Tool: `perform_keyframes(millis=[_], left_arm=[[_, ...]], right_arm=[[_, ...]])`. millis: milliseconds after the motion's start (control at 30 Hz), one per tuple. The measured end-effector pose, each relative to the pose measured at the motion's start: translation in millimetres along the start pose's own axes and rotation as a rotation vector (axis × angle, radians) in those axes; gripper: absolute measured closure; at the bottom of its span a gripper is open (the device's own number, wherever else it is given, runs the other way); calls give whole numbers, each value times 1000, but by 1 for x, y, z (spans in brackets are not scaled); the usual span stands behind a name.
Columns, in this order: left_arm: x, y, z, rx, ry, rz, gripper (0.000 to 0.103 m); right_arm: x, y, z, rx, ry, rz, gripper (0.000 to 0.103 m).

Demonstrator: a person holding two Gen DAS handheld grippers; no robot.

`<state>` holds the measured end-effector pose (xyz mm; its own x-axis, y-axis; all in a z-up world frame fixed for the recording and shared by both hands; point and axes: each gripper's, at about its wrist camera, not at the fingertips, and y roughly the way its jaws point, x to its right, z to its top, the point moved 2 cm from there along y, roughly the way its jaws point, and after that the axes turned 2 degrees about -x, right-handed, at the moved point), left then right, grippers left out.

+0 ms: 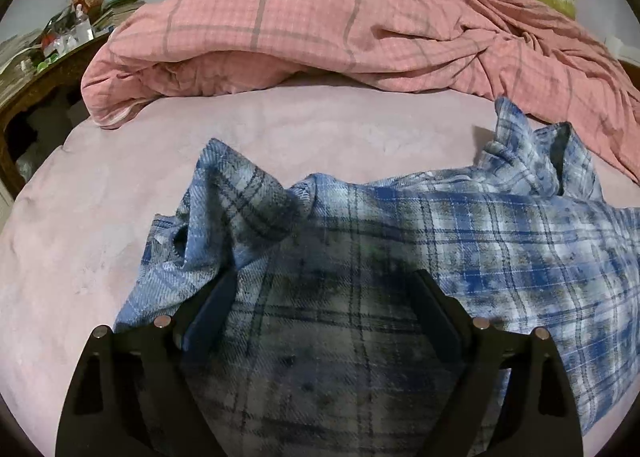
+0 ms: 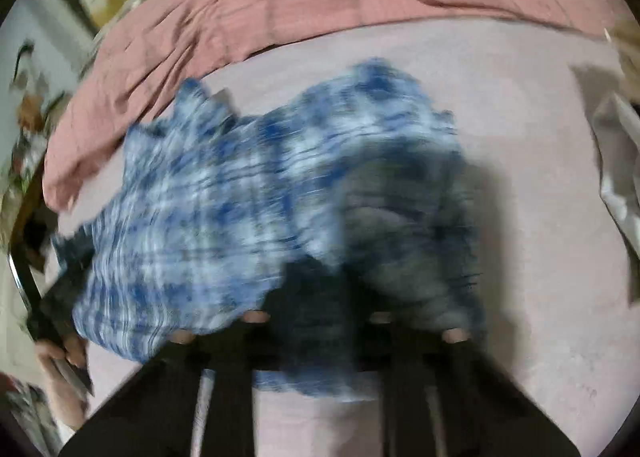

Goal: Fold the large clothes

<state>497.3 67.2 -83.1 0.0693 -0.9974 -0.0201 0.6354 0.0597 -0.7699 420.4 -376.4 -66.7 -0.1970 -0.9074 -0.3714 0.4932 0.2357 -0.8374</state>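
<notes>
One large blue plaid shirt lies rumpled on the pale pink sheet of a bed, bunched into ridges rather than spread flat, so I judge the folding has barely begun and the cloth first needs pulling straight. The left gripper hangs over the near part of the shirt with its fingers spread wide, cloth lying between them but not pinched; that stance suits reaching for a fresh hold on an edge. The right gripper is badly blurred in its own view. Its fingers appear drawn together, and shirt cloth drapes right over their tips, so they look clamped on the shirt, probably to drag one side outward. At the left edge of that view, a hand holds the other tool. Beyond the shirt, a pink checked duvet is heaped at the far side, leaving the middle of the bed as working room. A cluttered side table stands far left.
</notes>
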Motion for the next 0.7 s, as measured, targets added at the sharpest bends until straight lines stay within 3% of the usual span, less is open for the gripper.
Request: perform_keyframes(millis=[67, 167, 233, 300, 400, 500, 633, 700], left_arm=[[0, -5, 3, 1, 9, 7, 15], [-10, -25, 13, 45, 13, 4, 16], [-22, -40, 20, 67, -8, -15, 27], [-34, -43, 25, 46, -23, -21, 61], [-56, -23, 25, -42, -84, -74, 89], [-65, 4, 18, -92, -83, -75, 99], [-63, 7, 16, 27, -42, 7, 100], [-65, 6, 16, 41, -42, 5, 100]], right_arm=[[6, -4, 3, 13, 27, 29, 103], [-5, -15, 2, 70, -6, -21, 103], [-15, -32, 3, 148, -56, -80, 103], [-21, -40, 7, 197, -95, -71, 103], [-33, -31, 6, 195, -208, -28, 103], [-30, -2, 3, 182, -271, -186, 103], [-8, 8, 8, 169, -169, -143, 103], [-9, 5, 10, 205, -188, -214, 103]])
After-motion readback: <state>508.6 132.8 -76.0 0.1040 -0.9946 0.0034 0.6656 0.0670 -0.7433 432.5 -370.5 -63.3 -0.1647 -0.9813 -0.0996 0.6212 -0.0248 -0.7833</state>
